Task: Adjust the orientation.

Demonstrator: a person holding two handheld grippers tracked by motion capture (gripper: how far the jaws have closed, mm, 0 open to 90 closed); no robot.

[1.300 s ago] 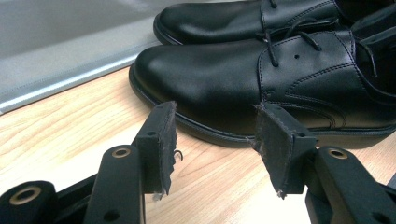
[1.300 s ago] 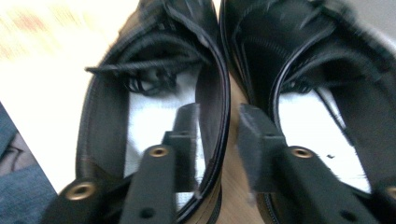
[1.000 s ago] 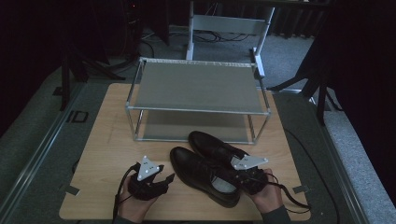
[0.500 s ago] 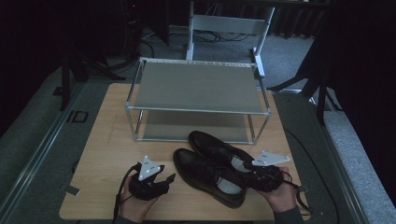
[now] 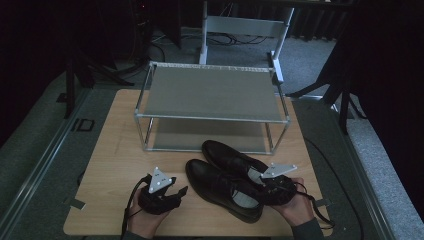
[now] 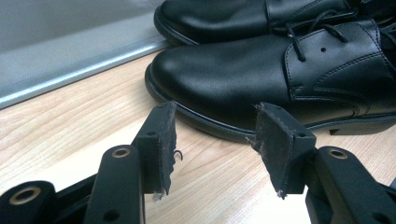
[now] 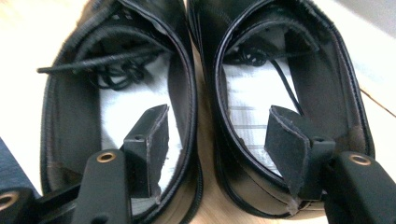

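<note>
We log: rack (image 5: 212, 92) beyond both grippers | two black shoes (image 5: 227, 182) side by side | right gripper (image 7: 217, 140) jaws wide, one inside each shoe, straddling adjoining walls | left gripper (image 6: 215, 135) jaws wide, empty, shoe toe (image 6: 210, 77) just ahead.

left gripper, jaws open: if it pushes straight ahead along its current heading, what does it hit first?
Most likely the toe side of the nearer black shoe. The left gripper is open, pointing at that shoe over bare table, nothing between. Exact gap is unclear.
</note>
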